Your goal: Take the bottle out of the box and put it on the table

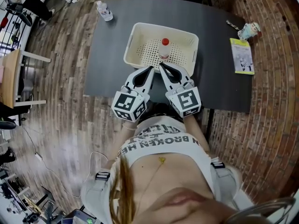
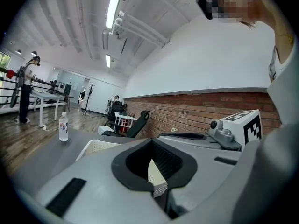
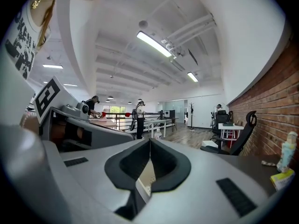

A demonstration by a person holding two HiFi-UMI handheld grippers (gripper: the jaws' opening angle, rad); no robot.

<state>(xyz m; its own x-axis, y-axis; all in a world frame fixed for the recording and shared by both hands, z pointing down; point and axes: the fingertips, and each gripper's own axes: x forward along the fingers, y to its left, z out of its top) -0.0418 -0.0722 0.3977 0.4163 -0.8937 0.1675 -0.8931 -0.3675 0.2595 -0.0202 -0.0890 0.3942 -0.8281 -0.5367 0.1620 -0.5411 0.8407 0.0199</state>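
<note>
A cream perforated box [image 1: 140, 36] stands in the middle of the dark table [image 1: 107, 69]. Inside it a small bottle [image 1: 164, 48] with a red cap stands upright near the far right side. My left gripper [image 1: 151, 69] and right gripper [image 1: 161, 66] lie side by side at the box's near rim, both shut with nothing between their fingers. In the left gripper view the left gripper [image 2: 152, 142] has its jaws met, with the box's rim [image 2: 96, 146] just beyond. In the right gripper view the right gripper [image 3: 149, 140] is likewise shut. Both gripper views hide the red-capped bottle.
A clear water bottle [image 1: 104, 10] [image 2: 63, 126] stands on the table's far left corner. A yellow booklet [image 1: 242, 55] and a small figure-shaped bottle [image 1: 249, 30] lie at the right edge. Wooden floor surrounds the table; chairs and desks stand further off.
</note>
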